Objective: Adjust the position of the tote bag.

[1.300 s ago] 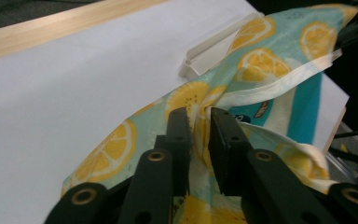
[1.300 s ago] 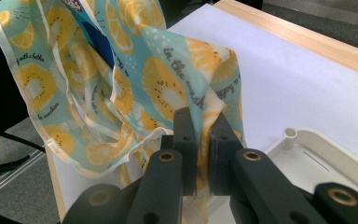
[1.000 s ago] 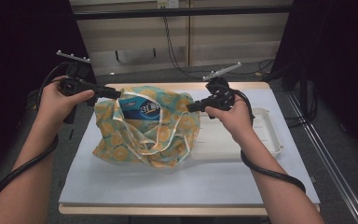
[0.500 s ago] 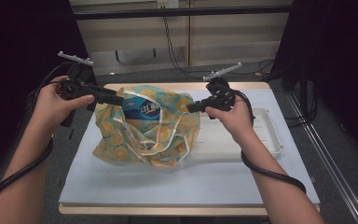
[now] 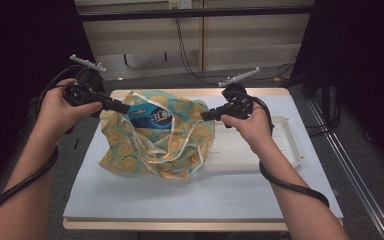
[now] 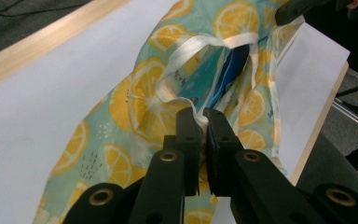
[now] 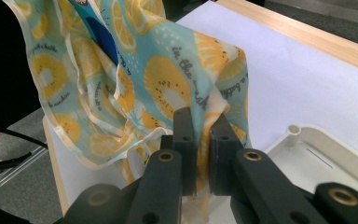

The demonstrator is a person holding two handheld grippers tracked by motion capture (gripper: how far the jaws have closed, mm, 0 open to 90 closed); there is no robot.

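We hold the lemon bag (image 5: 155,145) between our two hands on the white surface (image 5: 180,195). The left gripper (image 5: 122,107) has just closed its jaws on the bag's left rim. The right gripper (image 5: 206,116) pinches the right rim. The blue packet (image 5: 152,120) seems to sit inside, between both jaws.

the lemon-print bag (image 5: 155,140) stands in the middle of the table (image 5: 180,200), blocking the straight way between the two hands. the white tray (image 5: 280,145) takes up the right side, touching the bag. the near strip and the left edge of the table lie open.
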